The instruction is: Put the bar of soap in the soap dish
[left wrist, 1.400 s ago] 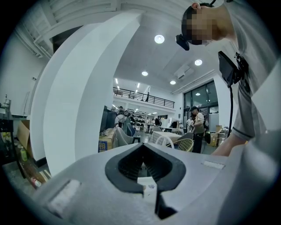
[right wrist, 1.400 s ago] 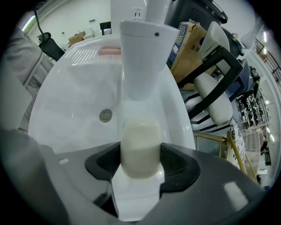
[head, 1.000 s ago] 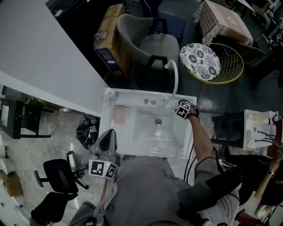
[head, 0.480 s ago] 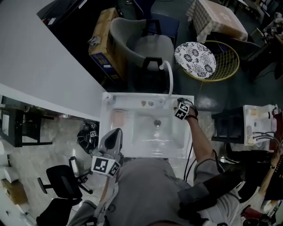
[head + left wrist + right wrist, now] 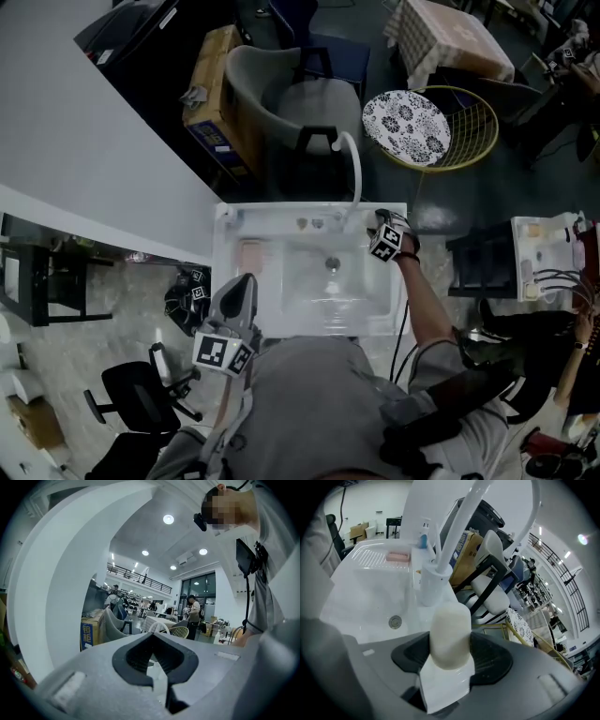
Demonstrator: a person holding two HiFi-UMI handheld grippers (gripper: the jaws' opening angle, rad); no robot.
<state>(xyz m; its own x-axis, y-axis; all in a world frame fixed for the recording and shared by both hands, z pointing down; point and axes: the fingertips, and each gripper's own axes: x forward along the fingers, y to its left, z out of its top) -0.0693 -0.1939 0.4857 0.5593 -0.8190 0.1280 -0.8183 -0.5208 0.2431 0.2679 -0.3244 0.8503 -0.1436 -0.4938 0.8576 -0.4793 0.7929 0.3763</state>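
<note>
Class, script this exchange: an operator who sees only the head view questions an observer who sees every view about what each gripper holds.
Operator: Is the right gripper carrying anything?
Observer: Yes, its jaws are clamped on a white bar of soap.
Operator: And the left gripper?
Observer: Its jaws are shut with nothing between them.

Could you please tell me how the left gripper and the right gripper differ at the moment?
The right gripper is clamped on the white soap; the left gripper is shut and empty. The right gripper is over the sink's far right corner; the left gripper is by its near left edge. Both bear a marker cube.
</note>
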